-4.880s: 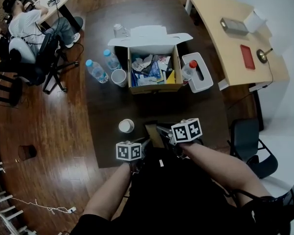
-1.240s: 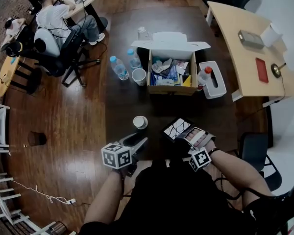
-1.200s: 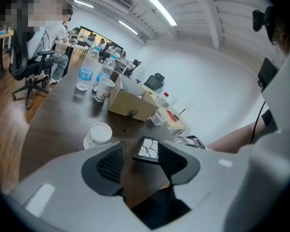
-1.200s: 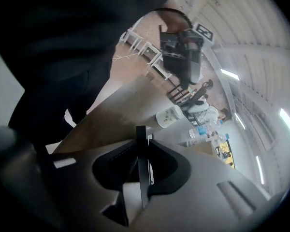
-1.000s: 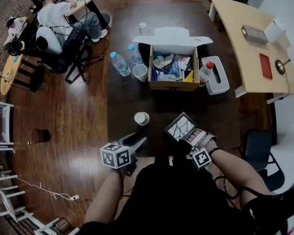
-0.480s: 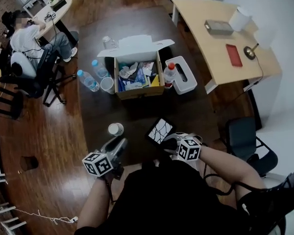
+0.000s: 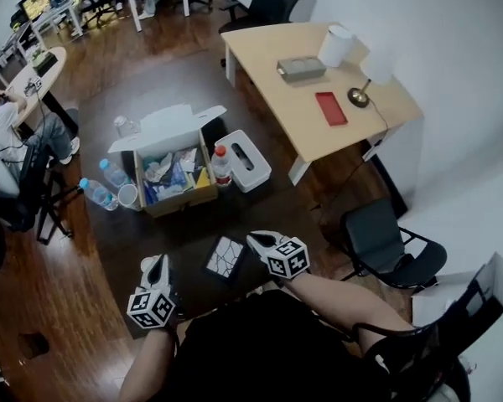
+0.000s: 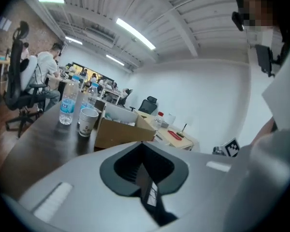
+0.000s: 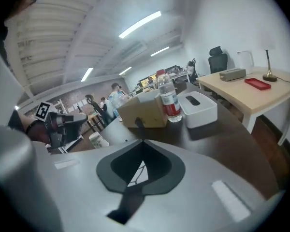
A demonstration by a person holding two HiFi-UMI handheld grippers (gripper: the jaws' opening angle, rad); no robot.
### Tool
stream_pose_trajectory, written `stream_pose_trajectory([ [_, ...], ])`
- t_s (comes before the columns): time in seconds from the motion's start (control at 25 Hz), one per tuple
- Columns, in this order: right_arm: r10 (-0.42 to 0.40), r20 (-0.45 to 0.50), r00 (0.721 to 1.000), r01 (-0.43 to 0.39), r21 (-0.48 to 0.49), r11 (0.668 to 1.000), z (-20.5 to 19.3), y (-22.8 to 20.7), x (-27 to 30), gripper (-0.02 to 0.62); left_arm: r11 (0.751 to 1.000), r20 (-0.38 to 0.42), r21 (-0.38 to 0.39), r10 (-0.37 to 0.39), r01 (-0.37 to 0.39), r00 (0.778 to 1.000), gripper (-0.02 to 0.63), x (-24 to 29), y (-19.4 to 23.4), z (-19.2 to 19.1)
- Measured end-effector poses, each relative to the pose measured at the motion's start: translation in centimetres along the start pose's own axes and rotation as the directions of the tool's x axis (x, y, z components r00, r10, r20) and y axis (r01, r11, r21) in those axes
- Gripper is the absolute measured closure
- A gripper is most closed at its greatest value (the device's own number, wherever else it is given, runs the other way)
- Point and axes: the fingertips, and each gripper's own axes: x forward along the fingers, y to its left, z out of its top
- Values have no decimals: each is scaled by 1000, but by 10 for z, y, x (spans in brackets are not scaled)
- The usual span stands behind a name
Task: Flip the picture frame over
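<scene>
**Dropped flat onto the table, picture side up**

Gone from the right gripper (image 7: pixel 258 241) since half a second back and laid on the dark table (image 7: pixel 184 229): find the picture frame (image 7: pixel 226 258) flat now, cracked-line picture facing up. Swung round too, the head view, putting the pale desk (image 7: pixel 264 69) up at 12 o'clock.

Reads as a flip already made, judging by the printed face on show; enough to explain the hands-off pose. Look for the right gripper at 2 o'clock of the frame, just beside its edge, and the left gripper (image 7: pixel 157 265) at 9 o'clock, apart from it. Both sets of jaws just pulled together, pinching nothing: tips met in each gripper view, with only a sliver of the frame glimpsed through the gap behind them. Likely left near the table's front edge for easy reach, well apart from the cardboard box (image 7: pixel 178 201) at 11 o'clock.

Hard to settle: right tips touching the frame's rim, or merely beside it. No view of the underside. Cut off by dark clothing (image 7: pixel 260 342) at 6 o'clock: the table's near edge. Masked by the left gripper in the head view, yet plain in the right gripper view: a small paper cup (image 9: pixel 96 140) just beside that gripper.
</scene>
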Motion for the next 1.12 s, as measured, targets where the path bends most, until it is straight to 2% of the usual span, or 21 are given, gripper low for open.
stream_pose_trajectory([
  [0.12, -12, -32, 999, 10, -37, 999, -7, -3, -2, 594, 997, 14, 38, 67, -67, 998, 607, -3, 16, -2],
  [0.28, -56, -65, 996, 50, -92, 995, -12, -5, -6, 594, 999, -5, 23, 41, -41, 999, 607, -3, 17, -10],
  [0.44, -54, -94, 994, 42, -124, 991, -22, 9, 4, 594, 999, -8, 26, 20, -20, 1000, 607, -16, 14, -9],
  [0.72, -60, -88, 994, 51, -99, 994, -23, 8, -2, 594, 999, -34, 38, -13, 15, 999, 606, -15, 2, -9],
  [1.12, -47, -110, 993, 34, -109, 993, -23, 15, 16, 594, 999, -44, 40, 10, -8, 999, 606, -29, 15, -6],
])
